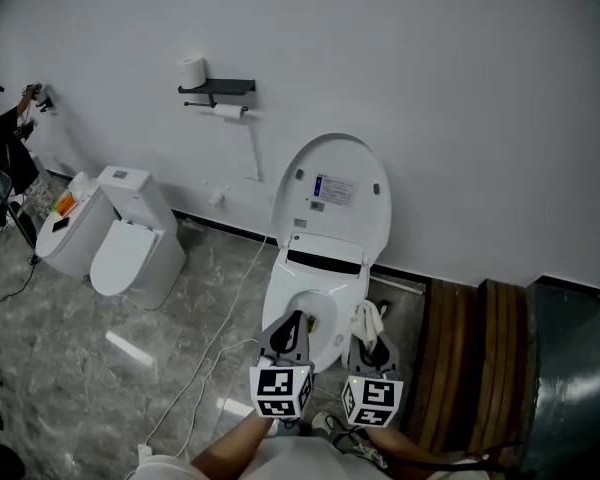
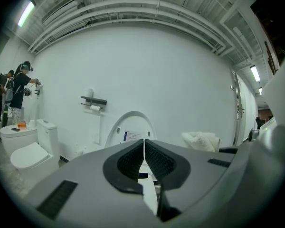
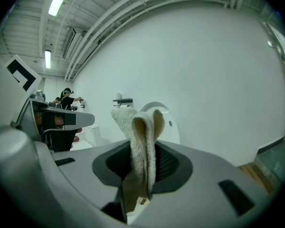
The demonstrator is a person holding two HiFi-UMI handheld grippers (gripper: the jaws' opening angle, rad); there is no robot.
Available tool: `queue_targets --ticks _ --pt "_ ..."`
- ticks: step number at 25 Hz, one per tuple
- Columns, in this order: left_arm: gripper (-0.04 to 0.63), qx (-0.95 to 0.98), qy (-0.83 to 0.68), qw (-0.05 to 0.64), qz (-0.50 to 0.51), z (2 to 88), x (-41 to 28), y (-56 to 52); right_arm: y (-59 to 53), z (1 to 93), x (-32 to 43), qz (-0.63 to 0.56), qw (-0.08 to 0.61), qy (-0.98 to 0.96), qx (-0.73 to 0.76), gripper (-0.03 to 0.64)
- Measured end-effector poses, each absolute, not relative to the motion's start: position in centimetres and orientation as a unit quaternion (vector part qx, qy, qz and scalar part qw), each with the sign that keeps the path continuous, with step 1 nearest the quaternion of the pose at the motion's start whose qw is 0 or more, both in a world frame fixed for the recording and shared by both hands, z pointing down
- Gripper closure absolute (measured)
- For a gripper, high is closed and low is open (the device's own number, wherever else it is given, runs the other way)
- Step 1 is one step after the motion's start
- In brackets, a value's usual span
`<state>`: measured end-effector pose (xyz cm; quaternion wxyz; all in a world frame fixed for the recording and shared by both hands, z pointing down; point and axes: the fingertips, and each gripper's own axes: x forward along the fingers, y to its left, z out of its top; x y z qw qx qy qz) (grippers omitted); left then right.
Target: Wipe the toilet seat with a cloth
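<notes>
My left tongs are pinched nearly together. Only a hairline slit shows between the ribbed black pads, and nothing sits in it. My right tongs are clamped on a cream-white terry cloth. The cloth stands up above the pads in a folded loop and trails a tail below them.

From the head view, both tongs sit side by side at the bottom centre of the frame, over the front of the white oval toilet seat. The left pair is over the front of the bowl opening. The right pair is just right of the seat's front edge, with the cloth bunched beside the rim. I cannot tell whether the cloth touches the seat. The rounded white toilet lid is raised, standing up in front of the plain white wall, and carries a small printed label.

Left of centre are two more white toilets, a taller one and a lower one, close beside each other. Above them on the wall is a black metal shelf with a white paper roll on top. A thin white cable runs across the grey marbled floor. Brown wooden slats fill the lower right. A person in dark clothes stands at the upper left edge.
</notes>
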<state>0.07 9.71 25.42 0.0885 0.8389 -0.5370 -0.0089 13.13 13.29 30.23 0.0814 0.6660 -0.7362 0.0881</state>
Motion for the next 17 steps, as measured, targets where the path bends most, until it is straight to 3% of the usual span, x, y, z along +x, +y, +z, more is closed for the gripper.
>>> queue_targets --ticks 17 --pt "0.578 0.839 -0.537 0.085 -0.005 25.51 -0.24 9.18 12.94 30.48 13.09 0.087 0.093 -0.736 0.666 0.517"
